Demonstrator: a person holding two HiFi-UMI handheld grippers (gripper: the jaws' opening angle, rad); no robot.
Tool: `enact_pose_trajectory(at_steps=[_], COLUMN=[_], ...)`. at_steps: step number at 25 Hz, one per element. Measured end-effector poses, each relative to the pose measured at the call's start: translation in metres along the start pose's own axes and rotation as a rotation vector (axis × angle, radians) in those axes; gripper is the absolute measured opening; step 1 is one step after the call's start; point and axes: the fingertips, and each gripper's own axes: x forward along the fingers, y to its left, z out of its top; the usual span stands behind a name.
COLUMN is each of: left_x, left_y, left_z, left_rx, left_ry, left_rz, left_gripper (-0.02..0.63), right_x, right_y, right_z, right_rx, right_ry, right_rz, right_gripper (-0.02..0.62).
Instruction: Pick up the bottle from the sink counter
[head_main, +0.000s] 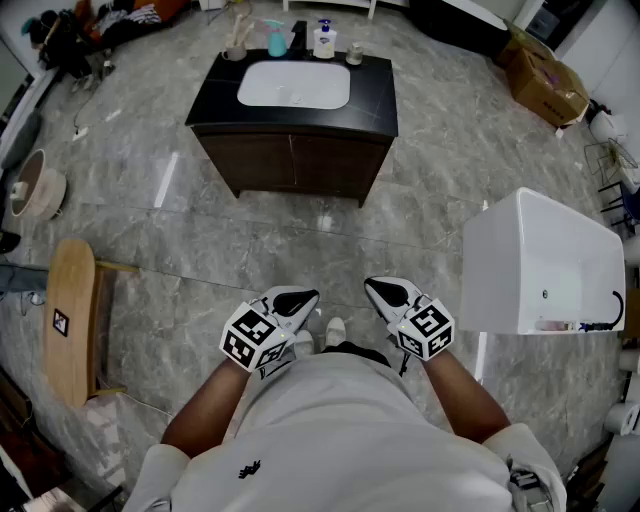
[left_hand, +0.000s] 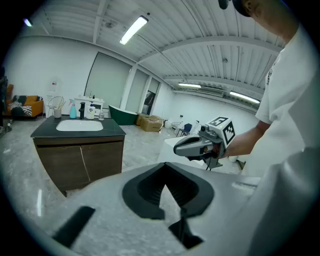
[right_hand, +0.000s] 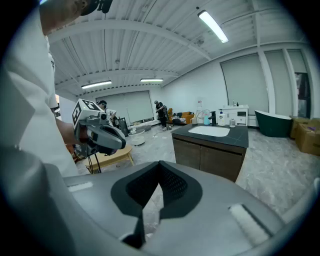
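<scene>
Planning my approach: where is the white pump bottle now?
In the head view, the white pump bottle stands at the back of the black sink counter, just right of the black faucet, beyond the white basin.

Left gripper (head_main: 300, 297), right gripper (head_main: 378, 288) held low before torso, fingers (left_hand: 145, 195) closed, empty, angled downward.

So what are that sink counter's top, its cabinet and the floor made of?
Counter top: black and smooth, perhaps polished stone or laminate; the look leaves it open.
Cabinet: dark brown door fronts, probably wood or wood veneer.
Floor: glossy grey marble-look tile, judging by the pale veins and the bright reflected light streaks.
</scene>
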Motion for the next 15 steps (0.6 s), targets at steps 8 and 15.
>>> enact_pose_trajectory(at_steps=[8, 15], left_x=[0.028, 0.058], left_y=[0.0, 0.005], left_z=[0.016, 0.037], left_rx=[-0.013, 0.003], left_ry=[0.005, 0.02], left_rz=[0.02, 0.048], left_gripper=[0.006, 0.006], right_x=[-0.008, -0.011], right_y=[-0.035, -0.081], right_z=[0.0, 0.005], right_rx=[-0.004, 0.064], right_ry=[0.009, -0.068], right_rz=[0.02, 0.032], right_gripper=[0.011, 0.143])
